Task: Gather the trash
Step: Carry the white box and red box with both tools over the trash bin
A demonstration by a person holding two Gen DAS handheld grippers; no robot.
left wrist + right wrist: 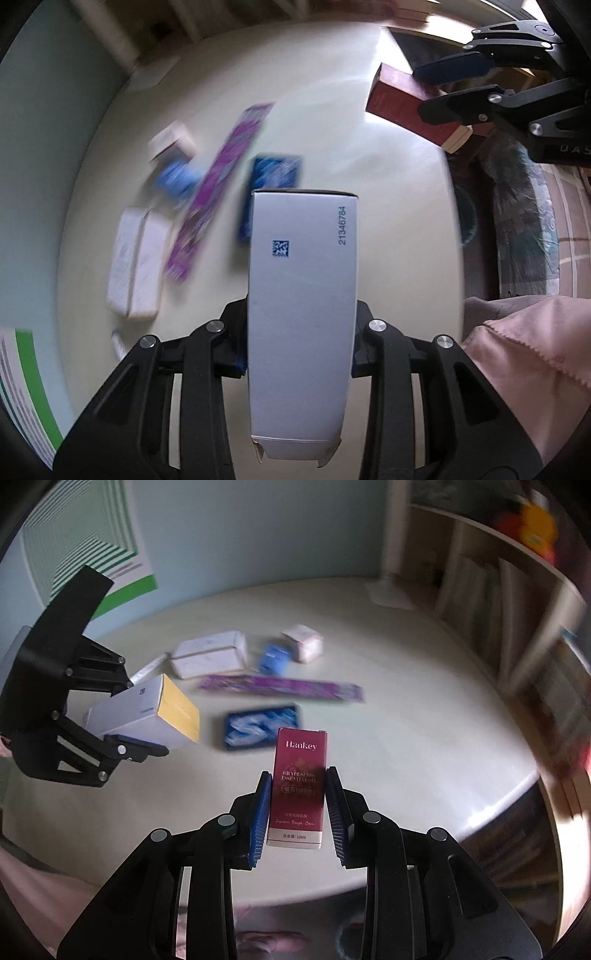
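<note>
My left gripper is shut on a long grey-white carton with a yellow end, held above the round table; it also shows in the right wrist view. My right gripper is shut on a small dark red Hankey oil box, also seen at the top right of the left wrist view. Loose trash lies on the table: a purple strip, a blue packet, a white box, a small blue item and a small pinkish box.
The pale round table has its edge at the right and front. Bookshelves stand to the right, a green-striped poster on the back wall. A white lamp base stands at the table's far side. Pink cloth lies near the left gripper.
</note>
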